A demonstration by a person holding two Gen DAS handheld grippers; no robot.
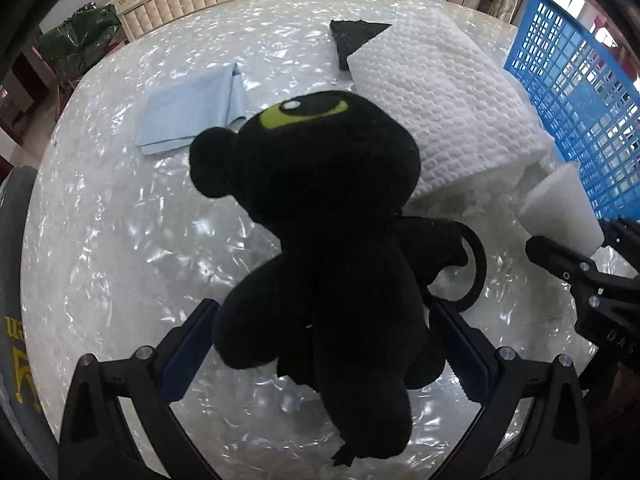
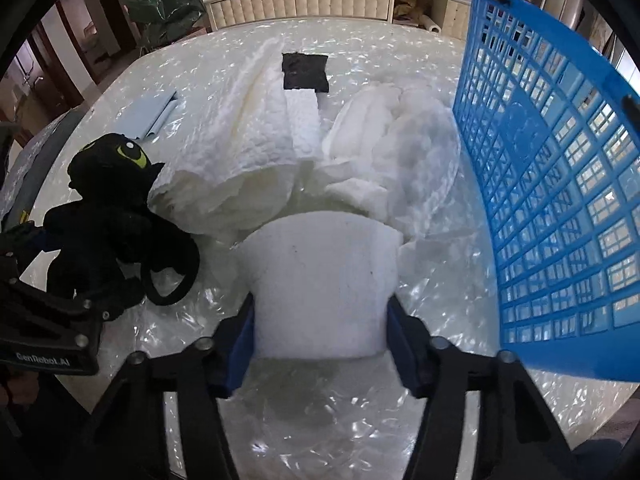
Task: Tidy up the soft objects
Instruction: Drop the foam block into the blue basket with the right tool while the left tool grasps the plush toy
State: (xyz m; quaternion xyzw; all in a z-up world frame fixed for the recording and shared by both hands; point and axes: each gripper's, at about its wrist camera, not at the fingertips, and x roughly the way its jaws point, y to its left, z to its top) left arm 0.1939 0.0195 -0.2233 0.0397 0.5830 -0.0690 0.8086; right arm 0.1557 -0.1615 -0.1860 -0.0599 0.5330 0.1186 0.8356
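A black plush toy with a yellow-green eye lies on the pearly table. My left gripper stands wide open around the toy's lower body, and its blue pads flank the body without squeezing it. In the right wrist view the toy lies at the left. My right gripper is shut on a white foam block, with a pad pressed on each side. That block also shows at the right edge of the left wrist view.
A blue plastic basket stands tilted at the right. A white quilted towel and white padding lie beside it. Farther back lie a black cloth and a folded light blue cloth.
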